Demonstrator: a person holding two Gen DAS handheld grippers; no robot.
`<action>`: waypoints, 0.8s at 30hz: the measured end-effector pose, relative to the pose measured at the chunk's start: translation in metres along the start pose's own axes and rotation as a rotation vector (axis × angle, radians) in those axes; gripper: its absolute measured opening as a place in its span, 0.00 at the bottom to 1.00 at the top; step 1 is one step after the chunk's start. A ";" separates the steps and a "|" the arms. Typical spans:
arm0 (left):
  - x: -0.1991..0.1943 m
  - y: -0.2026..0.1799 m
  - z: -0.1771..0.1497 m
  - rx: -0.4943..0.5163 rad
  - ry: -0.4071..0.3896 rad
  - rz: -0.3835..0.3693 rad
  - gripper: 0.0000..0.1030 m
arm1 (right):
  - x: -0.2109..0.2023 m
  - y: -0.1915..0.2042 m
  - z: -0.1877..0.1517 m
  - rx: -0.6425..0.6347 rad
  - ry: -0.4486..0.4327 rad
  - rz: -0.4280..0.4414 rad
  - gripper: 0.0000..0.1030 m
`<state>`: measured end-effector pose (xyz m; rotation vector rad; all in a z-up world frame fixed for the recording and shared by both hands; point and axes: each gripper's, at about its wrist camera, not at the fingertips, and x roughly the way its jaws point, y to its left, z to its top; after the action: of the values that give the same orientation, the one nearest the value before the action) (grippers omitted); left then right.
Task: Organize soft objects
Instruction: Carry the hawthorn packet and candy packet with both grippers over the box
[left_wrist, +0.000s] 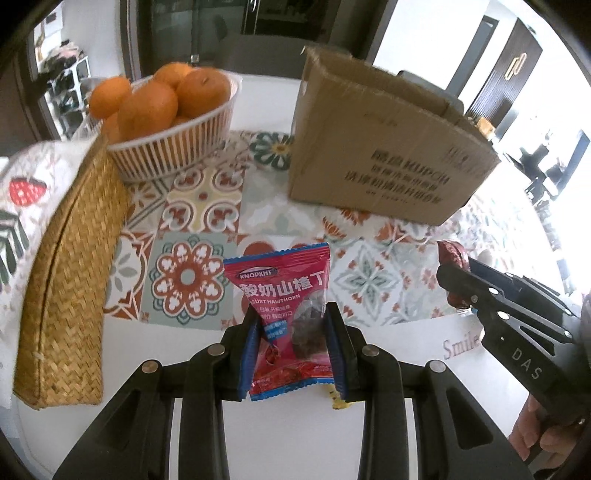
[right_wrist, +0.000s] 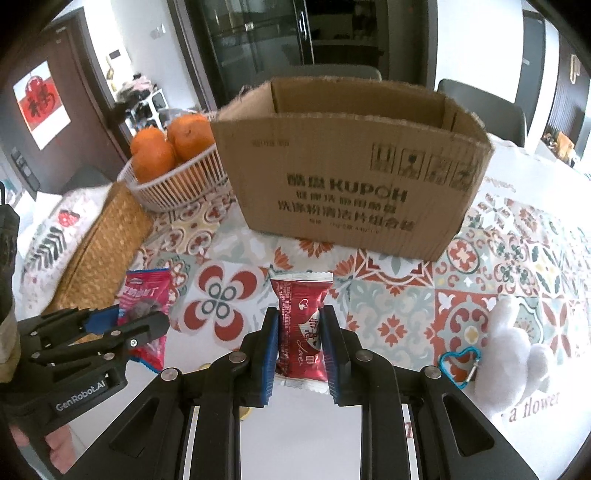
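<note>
Snack packets are in hand, one per gripper, both clear of the tablecloth.

Left wrist view: your left gripper (left_wrist: 293, 332) is clamped on the pink hawthorn packet (left_wrist: 284, 291) at lower centre, pads pinching its lower half. The cardboard box (left_wrist: 384, 155) stands at upper right, the woven basket (left_wrist: 70, 280) at left, the basket of oranges (left_wrist: 166, 118) at upper left. Your right gripper (left_wrist: 454, 284) enters at right, holding something red.

Right wrist view: your right gripper (right_wrist: 299, 347) is closed on the dark red packet (right_wrist: 301, 325) at centre. The box mouth lies open at upper centre. A white plush toy (right_wrist: 517, 347) lies loose at lower right.

Judged step: carrying, with placement next. That likely calls for bringing each packet over a container's mouth before opening the jaws. Both tools pitch steeply downward.
</note>
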<state>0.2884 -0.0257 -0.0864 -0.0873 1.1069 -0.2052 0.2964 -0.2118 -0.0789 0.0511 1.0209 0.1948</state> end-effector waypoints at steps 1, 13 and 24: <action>0.002 -0.002 0.002 0.005 -0.008 -0.001 0.32 | -0.005 0.000 0.001 0.001 -0.012 -0.001 0.23; -0.032 -0.022 0.018 0.071 -0.128 -0.019 0.32 | -0.042 -0.005 0.015 0.033 -0.117 0.006 0.23; -0.059 -0.041 0.042 0.121 -0.222 -0.044 0.32 | -0.073 -0.013 0.034 0.050 -0.213 0.002 0.23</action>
<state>0.2960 -0.0551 -0.0091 -0.0259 0.8701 -0.2940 0.2905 -0.2365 -0.0013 0.1157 0.8137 0.1615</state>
